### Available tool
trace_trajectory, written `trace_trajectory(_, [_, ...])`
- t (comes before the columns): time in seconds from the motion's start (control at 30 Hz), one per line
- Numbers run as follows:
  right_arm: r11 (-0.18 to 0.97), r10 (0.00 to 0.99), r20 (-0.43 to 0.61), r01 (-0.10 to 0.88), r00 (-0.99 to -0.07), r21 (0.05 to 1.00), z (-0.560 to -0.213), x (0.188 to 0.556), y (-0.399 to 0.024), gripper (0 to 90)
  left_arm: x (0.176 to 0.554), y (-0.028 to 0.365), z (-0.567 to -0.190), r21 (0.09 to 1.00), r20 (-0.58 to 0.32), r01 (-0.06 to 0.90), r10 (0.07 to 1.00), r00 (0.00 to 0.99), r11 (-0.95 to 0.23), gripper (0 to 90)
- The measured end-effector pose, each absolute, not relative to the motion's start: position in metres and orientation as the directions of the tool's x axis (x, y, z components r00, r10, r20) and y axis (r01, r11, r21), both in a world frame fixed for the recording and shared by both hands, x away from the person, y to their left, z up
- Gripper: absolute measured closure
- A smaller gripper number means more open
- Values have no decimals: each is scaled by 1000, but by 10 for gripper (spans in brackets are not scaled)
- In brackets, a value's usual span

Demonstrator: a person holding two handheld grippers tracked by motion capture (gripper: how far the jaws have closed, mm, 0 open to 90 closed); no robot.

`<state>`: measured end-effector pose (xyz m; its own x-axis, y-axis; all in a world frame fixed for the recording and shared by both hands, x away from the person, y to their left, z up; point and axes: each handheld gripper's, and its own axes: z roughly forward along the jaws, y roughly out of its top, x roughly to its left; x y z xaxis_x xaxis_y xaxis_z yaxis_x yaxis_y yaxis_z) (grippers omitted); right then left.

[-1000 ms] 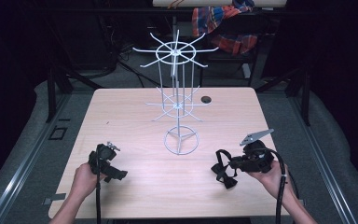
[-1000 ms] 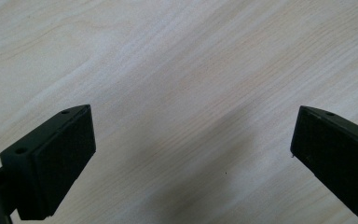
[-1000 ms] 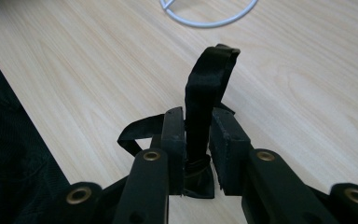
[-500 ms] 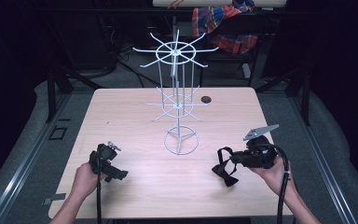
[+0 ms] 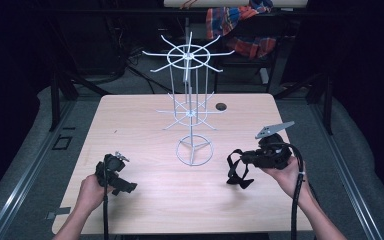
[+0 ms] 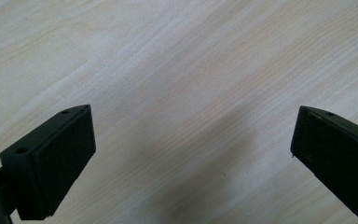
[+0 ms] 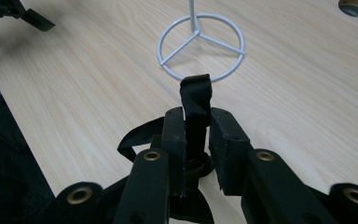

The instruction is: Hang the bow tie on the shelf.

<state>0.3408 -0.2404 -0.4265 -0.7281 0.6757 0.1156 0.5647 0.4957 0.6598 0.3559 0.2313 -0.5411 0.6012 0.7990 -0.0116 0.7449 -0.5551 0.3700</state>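
A black strap (image 5: 236,174) hangs in loops from my right gripper (image 5: 244,160), just above the table's right front. In the right gripper view the jaws of that gripper (image 7: 196,122) are shut on the strap (image 7: 196,95), and one end sticks up between the pads. A white wire rack (image 5: 190,95) with two tiers of radial hooks stands mid-table on a ring base (image 7: 200,44), ahead of the strap. My left gripper (image 5: 124,185) rests low at the front left. Its jaws (image 6: 193,154) stand wide open over bare wood with nothing between them.
The light wooden table (image 5: 130,125) has a small round hole (image 5: 221,106) near its far edge, right of the rack. A plaid cloth (image 5: 240,22) hangs behind the table. Dark floor and metal rails surround it. The left gripper (image 7: 23,14) appears far off in the right gripper view.
My right hand has risen a little with the strap, so its loops now hang clear of the table. The left hand has stayed where it was.
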Motion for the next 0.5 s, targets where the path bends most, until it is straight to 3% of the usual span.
trace_trajectory(0.5, [485, 672, 107, 544, -733, 685, -413, 351, -234, 767, 356, 231, -542, 367, -12, 746, 799, 601, -555, 0])
